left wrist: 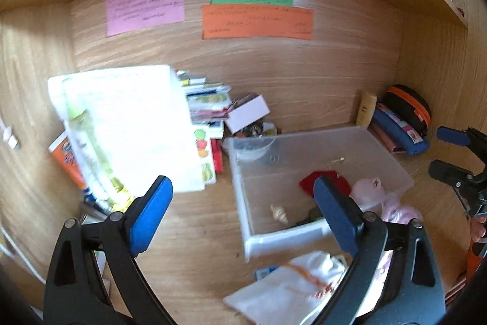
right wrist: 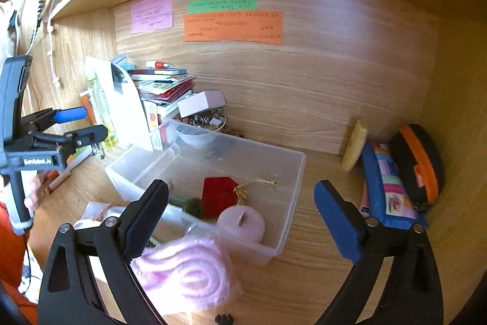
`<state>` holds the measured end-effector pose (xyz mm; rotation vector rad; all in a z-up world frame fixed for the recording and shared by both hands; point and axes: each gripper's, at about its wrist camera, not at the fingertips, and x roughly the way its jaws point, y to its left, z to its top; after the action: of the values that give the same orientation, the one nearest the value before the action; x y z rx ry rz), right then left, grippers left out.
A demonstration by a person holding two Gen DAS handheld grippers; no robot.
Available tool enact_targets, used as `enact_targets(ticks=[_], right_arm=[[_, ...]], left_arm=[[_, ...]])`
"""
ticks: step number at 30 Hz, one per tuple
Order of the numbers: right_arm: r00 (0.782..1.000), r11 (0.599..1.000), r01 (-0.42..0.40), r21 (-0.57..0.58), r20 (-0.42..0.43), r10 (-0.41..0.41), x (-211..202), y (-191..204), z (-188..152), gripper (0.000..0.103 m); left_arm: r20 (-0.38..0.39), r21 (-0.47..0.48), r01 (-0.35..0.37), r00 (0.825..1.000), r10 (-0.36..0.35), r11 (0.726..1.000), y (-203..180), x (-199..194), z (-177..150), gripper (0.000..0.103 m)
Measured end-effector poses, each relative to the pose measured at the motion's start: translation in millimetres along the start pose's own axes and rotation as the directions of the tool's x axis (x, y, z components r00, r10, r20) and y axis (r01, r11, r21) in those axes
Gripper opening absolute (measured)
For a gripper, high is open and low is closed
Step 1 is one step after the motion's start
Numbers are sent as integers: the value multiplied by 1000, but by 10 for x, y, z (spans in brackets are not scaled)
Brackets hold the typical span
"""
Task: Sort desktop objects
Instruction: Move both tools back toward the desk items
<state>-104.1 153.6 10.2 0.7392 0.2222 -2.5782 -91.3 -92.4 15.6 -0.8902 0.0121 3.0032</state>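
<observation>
Meanwhile, both the left gripper (left wrist: pixel 243 210) and the right gripper (right wrist: pixel 242 213) are hanging with fingers spread wide and holding nothing, above the clear plastic bin (right wrist: pixel 292 172) sitting mid-desk, a red pouch (right wrist: pixel 219 194) lying inside it.
</observation>
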Motion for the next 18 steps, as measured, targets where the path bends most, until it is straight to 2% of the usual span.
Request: enact_targets(ticks=[6,11,18], right_arm=[[1000,1000,19,-14,-15,-19,-136,55,-177,96],[997,999,43,-7,-59,-43,-167,46,-357,96],[991,998,58,36,-122,-54,-202,-18,-621,96]], left_arm=[[-62,-2,18,998,-18,1000,51,-123,-270,95],[-98,35,-9,995,12,999,35,-243,-559,95],[-147,-23,16,989,-19,1000,87,-410,-864,95]])
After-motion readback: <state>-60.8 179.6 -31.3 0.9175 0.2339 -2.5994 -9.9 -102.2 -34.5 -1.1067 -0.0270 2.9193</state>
